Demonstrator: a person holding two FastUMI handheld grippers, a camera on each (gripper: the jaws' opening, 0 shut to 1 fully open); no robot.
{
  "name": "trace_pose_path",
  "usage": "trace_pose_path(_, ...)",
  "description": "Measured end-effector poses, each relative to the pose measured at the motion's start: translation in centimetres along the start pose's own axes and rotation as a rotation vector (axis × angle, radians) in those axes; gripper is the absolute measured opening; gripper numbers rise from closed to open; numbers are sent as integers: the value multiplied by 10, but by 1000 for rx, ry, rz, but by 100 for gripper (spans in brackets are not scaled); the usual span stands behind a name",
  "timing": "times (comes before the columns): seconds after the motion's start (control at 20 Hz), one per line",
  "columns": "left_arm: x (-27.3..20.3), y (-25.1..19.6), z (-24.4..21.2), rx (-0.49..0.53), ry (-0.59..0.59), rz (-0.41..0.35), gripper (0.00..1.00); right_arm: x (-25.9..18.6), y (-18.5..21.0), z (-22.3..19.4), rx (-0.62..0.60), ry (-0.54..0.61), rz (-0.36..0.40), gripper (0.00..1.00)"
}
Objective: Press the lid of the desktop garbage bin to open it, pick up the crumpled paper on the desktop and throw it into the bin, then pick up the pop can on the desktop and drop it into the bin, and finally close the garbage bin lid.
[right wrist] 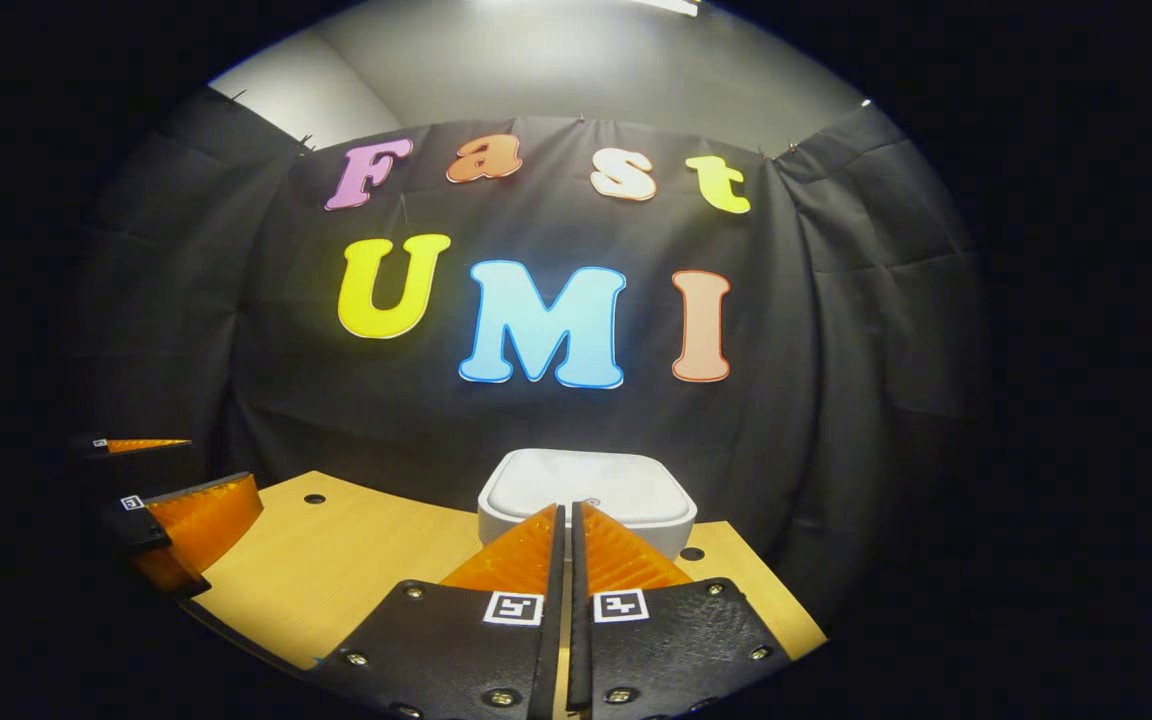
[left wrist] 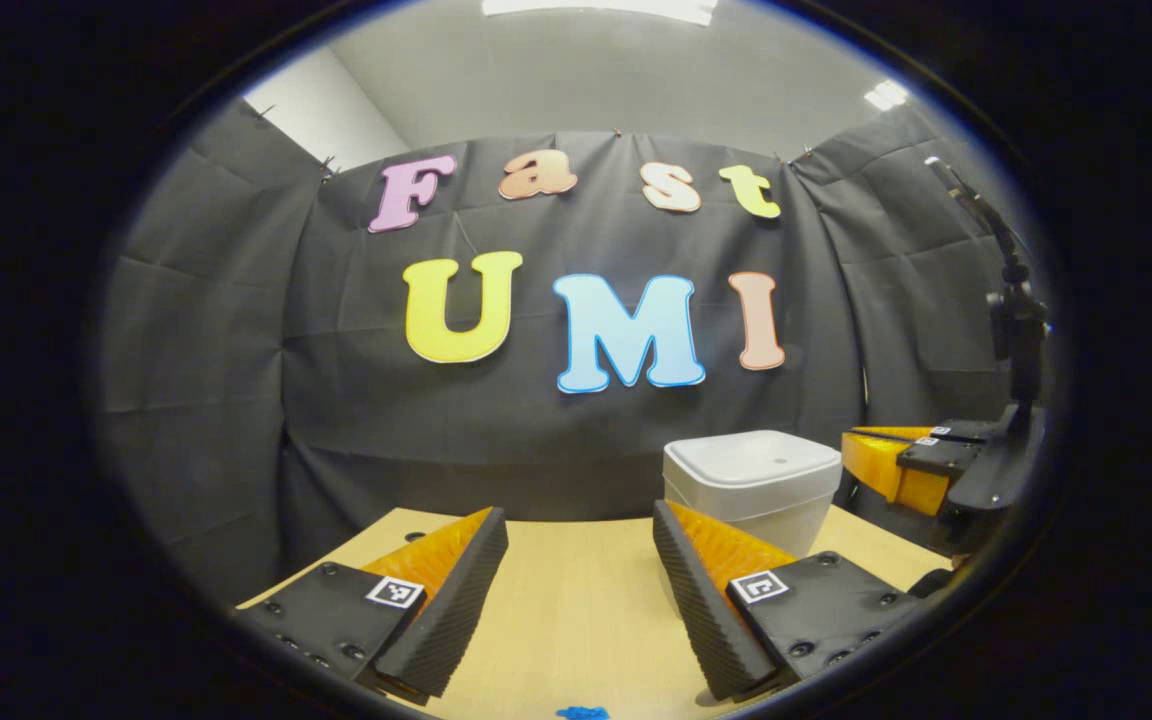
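Garbage bin [right wrist: 586, 500], white with its lid flat down, stands at the far edge of the bench [right wrist: 356, 570]; the opening press looks not yet made.

In the left gripper view, the left hand-held gripper [left wrist: 581, 560] hangs released, fingers spread wide over bare bench with nothing between them. The bin sits ahead and to its right, just past its right finger. My guess is it waits open, ready for the paper. A small blue scrap [left wrist: 583, 712] lies close beneath it.

In the right gripper view, the right hand-held gripper [right wrist: 568, 545] is clenched, fingers nearly meeting on nothing. The bin is straight ahead, lid just beyond its tips. Closed fingers likely make one blunt point for pressing.
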State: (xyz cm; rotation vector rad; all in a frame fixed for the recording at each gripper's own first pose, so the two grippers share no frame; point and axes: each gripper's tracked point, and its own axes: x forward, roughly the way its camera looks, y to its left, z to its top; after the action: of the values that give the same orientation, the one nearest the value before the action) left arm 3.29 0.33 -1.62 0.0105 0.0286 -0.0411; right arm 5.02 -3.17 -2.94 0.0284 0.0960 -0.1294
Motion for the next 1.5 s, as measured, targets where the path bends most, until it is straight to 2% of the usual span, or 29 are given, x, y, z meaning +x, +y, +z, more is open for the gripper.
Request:
trace_pose_path(0.55,1,0,-1,19,-6,5,96,57,-24,-12,93,45,37,1)
trace_pose_path(0.95,0,2,-3,10,8,29,96,100,-29,-35,-2,117,46,1)
trace_pose_path(1.5,3,6,-8,11,31,72,96,107,-31,-43,-28,143,49,2)
